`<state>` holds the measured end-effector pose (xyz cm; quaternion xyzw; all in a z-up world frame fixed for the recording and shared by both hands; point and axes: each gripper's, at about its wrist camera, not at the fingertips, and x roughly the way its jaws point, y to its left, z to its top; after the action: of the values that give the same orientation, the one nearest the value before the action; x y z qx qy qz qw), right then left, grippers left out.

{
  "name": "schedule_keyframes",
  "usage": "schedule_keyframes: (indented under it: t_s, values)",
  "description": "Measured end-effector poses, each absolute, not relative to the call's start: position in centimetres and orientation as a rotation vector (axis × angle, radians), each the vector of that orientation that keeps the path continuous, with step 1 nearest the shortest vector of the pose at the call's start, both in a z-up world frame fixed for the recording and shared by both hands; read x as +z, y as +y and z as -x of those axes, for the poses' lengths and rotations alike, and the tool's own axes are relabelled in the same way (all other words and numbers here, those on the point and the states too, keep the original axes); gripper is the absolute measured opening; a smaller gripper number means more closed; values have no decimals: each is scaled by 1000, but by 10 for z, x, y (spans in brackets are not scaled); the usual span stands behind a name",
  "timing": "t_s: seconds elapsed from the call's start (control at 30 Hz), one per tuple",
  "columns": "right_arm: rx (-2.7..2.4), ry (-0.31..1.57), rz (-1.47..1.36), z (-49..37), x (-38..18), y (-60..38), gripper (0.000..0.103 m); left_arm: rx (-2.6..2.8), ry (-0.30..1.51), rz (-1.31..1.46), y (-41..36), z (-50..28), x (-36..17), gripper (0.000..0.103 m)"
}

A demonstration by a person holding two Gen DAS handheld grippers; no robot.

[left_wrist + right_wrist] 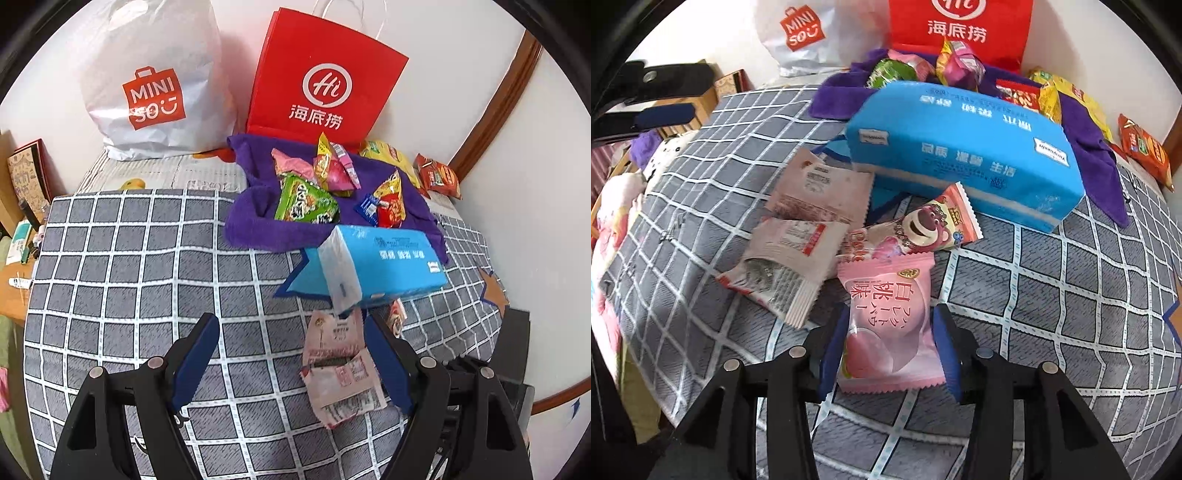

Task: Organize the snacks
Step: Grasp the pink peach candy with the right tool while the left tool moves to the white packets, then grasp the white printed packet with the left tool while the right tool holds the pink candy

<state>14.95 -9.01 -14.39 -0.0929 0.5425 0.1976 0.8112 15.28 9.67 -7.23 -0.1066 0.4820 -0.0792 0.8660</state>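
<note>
Blue tissue pack [960, 147] beyond right claw [890, 332] clamped on pink peach snack [886, 325]; left claw [291, 354] open, empty.

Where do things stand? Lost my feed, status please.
Left gripper open over grey packets. Right gripper around pink peach snack, grip unconfirmed. Blue tissue pack sits just behind the pile.

Bear-print packet [925, 225] half under tissue pack [960, 147]

- White plastic bag [155, 85]: red "MINISO" logo.
- Red paper bag [325, 77]: white "Hi" in a ring, "海底捞" beneath.
- Pink snack packet [886, 317]: "白桃味".
- Blue tissue pack [960, 147]: print too small to read.
</note>
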Motion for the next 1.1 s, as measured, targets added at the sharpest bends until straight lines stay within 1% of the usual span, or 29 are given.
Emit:
schedule_keyframes:
  t_s: [0.1, 0.13, 0.23, 0.5, 0.6, 0.7, 0.83, 0.93, 1.03, 1.07, 1.1]
  values:
    - [416, 1126, 184, -152, -145, -92, 47, -167, 1027, 213, 94, -151, -80, 79]
    - [411, 1114, 177, -152, -146, -92, 39, -167, 1038, 208, 93, -150, -85, 79]
    - [413, 1093, 152, -150, -143, -104, 36, -172, 1067, 192, 88, -148, -97, 79]
    - [245, 1016, 116, -159, -138, -167, 36, -211, 1159, 248, 77, -137, -136, 78]
    - [151, 1026, 115, -172, -146, -192, 36, -228, 1194, 236, 65, -134, -153, 78]
    - [132, 1023, 115, -177, -153, -206, 36, -205, 1157, 234, 60, -130, -155, 78]
    - [134, 993, 80, -191, -156, -214, 37, -202, 1123, 344, 61, -130, -155, 78]
    - [122, 944, 104, -200, -159, -210, 37, -178, 1110, 335, 54, -131, -157, 79]
    - [138, 948, 77, -204, -161, -214, 38, -149, 1100, 314, 44, -132, -158, 79]
    - [145, 950, 56, -206, -161, -217, 38, -143, 1098, 309, 40, -133, -158, 82]
    - [150, 950, 43, -206, -161, -219, 38, -144, 1099, 306, 38, -134, -158, 89]
